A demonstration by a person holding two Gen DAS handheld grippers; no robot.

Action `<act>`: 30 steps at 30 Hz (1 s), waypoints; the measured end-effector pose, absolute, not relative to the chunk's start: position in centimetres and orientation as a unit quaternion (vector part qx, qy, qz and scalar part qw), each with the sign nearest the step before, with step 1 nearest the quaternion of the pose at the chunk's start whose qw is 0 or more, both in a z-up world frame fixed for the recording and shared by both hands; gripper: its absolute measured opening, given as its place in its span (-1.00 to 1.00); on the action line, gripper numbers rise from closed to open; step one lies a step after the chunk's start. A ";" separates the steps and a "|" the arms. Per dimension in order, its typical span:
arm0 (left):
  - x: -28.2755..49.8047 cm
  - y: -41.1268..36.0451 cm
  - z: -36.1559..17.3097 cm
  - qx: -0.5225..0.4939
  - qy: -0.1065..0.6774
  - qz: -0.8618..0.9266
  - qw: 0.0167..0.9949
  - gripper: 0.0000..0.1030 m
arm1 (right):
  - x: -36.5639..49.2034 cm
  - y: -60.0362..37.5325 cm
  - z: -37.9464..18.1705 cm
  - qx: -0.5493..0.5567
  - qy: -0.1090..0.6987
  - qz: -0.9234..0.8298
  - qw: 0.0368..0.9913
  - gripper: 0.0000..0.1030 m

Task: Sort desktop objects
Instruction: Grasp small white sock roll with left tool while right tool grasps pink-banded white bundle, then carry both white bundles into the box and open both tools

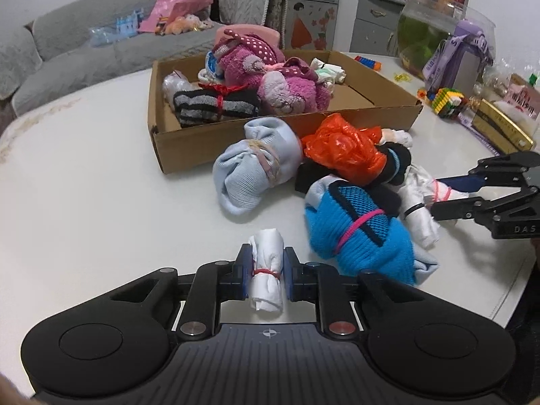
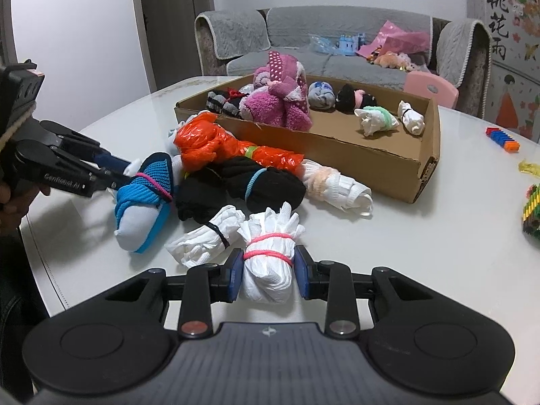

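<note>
In the left wrist view, the left gripper (image 1: 264, 276) is clamped on a small white roll with a red band (image 1: 266, 270) lying near on the white table (image 1: 101, 185); the cardboard box (image 1: 202, 148) sits farther back, partly filled with pink and striped bundles, and a loose pile lies just right of the roll. In the right wrist view, the right gripper (image 2: 269, 271) is closed on a white bundle tied with a pink band (image 2: 268, 263), near the front of the pile, with the box far and to the right. Both pickups look made; the next move likely calls for lifting each bundle clear and carrying it over the box wall.
</note>
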State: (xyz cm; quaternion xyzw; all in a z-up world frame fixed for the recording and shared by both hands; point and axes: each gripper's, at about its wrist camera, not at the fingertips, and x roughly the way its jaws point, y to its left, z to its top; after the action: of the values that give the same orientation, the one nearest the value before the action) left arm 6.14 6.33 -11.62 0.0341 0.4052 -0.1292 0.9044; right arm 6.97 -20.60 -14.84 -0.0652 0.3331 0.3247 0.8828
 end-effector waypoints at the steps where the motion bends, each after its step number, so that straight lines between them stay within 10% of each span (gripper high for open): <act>1: 6.0 6.4 -11.6 0.033 0.405 -0.131 0.904 -0.54 | 7.0 -20.7 -14.8 -0.061 0.334 0.326 0.882 -0.44; 30: 6.5 8.7 -0.3 0.040 0.333 -0.140 0.931 -0.54 | 10.3 -31.7 -6.5 0.126 0.284 0.308 0.899 -0.44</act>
State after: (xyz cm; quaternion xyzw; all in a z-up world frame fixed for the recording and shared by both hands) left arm 6.50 8.67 -0.34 0.0398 0.3335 -0.1400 0.9315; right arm 10.29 -31.67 -6.52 0.1261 0.2836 0.3076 0.8995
